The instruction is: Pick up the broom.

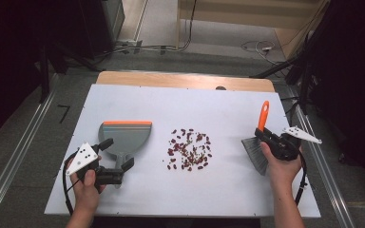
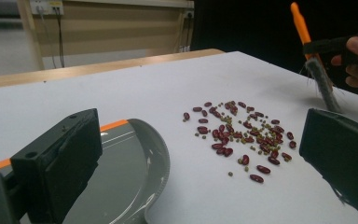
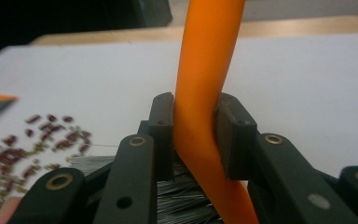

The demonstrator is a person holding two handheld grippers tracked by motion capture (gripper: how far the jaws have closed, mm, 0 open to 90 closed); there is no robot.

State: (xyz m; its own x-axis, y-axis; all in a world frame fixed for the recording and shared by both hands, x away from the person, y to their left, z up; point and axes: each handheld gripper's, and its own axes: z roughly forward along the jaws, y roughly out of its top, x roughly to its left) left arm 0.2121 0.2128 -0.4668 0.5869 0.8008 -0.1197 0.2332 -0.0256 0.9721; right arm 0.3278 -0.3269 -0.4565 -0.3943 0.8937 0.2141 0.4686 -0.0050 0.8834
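On the white worktop [image 1: 218,185], the right gripper [image 1: 266,136] has its jaws clamped on the orange handle of a small brush [image 1: 259,142], grey bristles down, at the right side. The left gripper [image 1: 116,159] holds its jaws wide apart around the handle of the grey dustpan [image 1: 123,135] at the left. Scattered red beans [image 1: 189,148] lie between them.

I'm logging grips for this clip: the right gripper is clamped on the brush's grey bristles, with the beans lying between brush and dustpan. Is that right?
Not quite. The right gripper is clamped on the brush's orange handle, not its grey bristles; the right gripper view shows the handle pinched between the two jaws, bristles below. The rest holds: in the high view the beans lie between brush and dustpan.
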